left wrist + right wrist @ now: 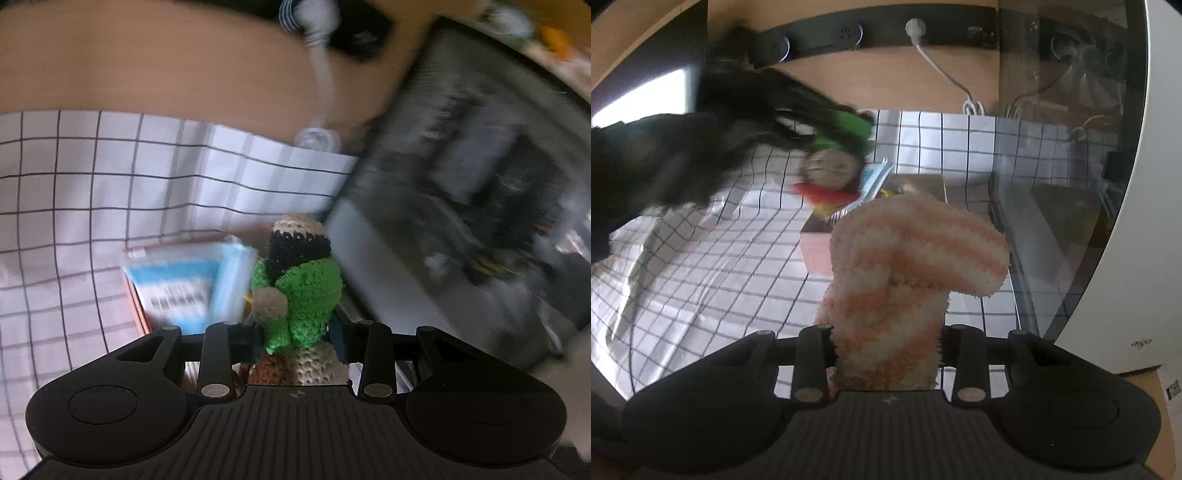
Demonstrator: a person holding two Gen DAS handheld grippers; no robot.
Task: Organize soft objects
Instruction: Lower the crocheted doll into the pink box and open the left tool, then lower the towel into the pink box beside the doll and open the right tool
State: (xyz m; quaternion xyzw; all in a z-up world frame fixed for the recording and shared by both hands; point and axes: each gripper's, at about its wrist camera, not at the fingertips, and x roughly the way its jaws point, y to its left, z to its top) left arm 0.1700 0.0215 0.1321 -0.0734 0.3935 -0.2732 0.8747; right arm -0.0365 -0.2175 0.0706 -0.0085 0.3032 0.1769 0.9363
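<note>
My left gripper (297,332) is shut on a crocheted doll (299,288) with a green top, black collar and beige body, held above a pink box (138,314). In the right wrist view the same doll (831,166) shows blurred, held by the left gripper (738,110) over the pink box (816,251). My right gripper (886,343) is shut on a fuzzy orange-and-white striped sock (912,258), held up just in front of the pink box.
A blue-and-white packet (184,284) stands in the pink box. A white grid-pattern cloth (701,258) covers the table. A glass-fronted cabinet (1063,166) stands at the right. A socket strip (849,33) with a white cable runs along the wooden back wall.
</note>
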